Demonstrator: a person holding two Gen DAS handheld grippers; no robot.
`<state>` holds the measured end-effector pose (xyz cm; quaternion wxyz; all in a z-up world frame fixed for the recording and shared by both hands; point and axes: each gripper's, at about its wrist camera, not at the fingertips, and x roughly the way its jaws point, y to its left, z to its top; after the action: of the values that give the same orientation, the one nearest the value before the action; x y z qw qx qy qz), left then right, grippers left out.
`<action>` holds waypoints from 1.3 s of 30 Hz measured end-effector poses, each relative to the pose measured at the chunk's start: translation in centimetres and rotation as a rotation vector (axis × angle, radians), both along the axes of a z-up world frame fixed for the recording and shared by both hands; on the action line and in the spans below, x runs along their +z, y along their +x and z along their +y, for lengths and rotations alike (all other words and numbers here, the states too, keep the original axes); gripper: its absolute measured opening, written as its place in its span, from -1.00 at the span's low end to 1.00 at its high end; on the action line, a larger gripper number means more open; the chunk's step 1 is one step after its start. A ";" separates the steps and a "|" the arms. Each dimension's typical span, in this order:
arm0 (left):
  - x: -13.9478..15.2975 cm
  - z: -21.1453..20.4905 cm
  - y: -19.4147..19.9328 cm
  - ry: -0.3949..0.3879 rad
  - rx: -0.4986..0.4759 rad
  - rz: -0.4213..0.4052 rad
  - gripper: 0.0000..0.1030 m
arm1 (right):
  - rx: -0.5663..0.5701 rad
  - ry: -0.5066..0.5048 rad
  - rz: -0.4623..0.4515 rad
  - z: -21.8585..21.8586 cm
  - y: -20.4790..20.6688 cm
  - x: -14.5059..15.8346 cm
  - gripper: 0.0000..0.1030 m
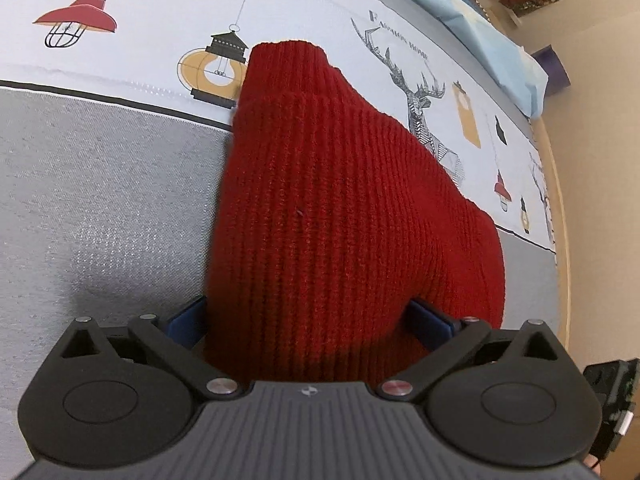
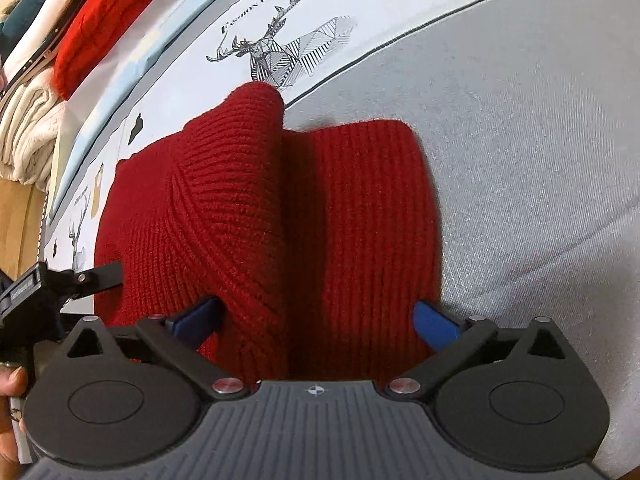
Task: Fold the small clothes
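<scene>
Evidently the step in hand is a release – a fold looks just laid down, w/ both tools spread wide over the garment.

Left wrist view: the dark red rib-knit garment (image 1: 332, 200) lies on the grey and white printed bed cover w/ lamp and deer drawings (image 1: 100, 200), running away from the camera toward a narrower ribbed end near the yellow lantern print. The left gripper (image 1: 308, 320) has its blue-padded fingers (image 1: 186, 322) wide apart, one each side of the knit's near end; pads don't seem to press it. A folded edge crosses the far part – two layers, I judge.

Right wrist view: the same knit (image 2: 352, 220) shows a raised fold ridge down its middle, w/ one flap lapped over the other. The right gripper (image 2: 316, 320) is also spread, blue fingers (image 2: 434, 326) straddling the near hem, not clamping. At left edge sits the black frame of the other tool, and a stack of folded clothes, red and cream, (image 2: 60, 60) lies beyond the cover.

Next move, prob.: lift clear, then re-grip an end to fold again, or smooth the ridge – needs both pads on matching corners.

Hard to tell: fingertips are partly hidden by the knit; the near hem is cut off by the tool bodies; what kind of garment it is stays unclear.
</scene>
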<state>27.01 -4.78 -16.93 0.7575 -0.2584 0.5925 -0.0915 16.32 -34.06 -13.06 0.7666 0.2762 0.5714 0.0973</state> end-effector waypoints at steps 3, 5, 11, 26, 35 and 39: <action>0.0 -0.1 0.2 0.006 0.009 0.009 1.00 | 0.019 0.003 -0.039 0.2 -0.1 0.7 0.59; 0.2 -0.3 0.2 0.016 -0.001 0.003 0.97 | 0.029 0.027 -0.075 0.2 -0.3 1.2 0.14; 2.3 0.2 0.2 0.040 -0.027 -0.059 0.28 | 0.073 0.032 -0.179 1.4 -0.6 3.0 -0.53; 8.8 10.3 1.0 0.134 0.105 -0.259 0.26 | 0.010 0.040 -0.336 10.5 3.5 5.0 -0.57; 9.3 14.1 -0.8 0.111 0.059 -0.190 0.32 | 0.105 -0.020 -0.307 14.1 4.5 4.1 -0.57; 7.0 12.0 -2.0 0.230 -0.071 -0.106 0.41 | 0.086 -0.013 -0.317 13.0 4.0 4.7 -0.61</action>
<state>25.05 7.18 -9.95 0.8086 -0.1438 0.5669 -0.0633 20.37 -21.05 -8.37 0.8441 0.2277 0.4553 0.1684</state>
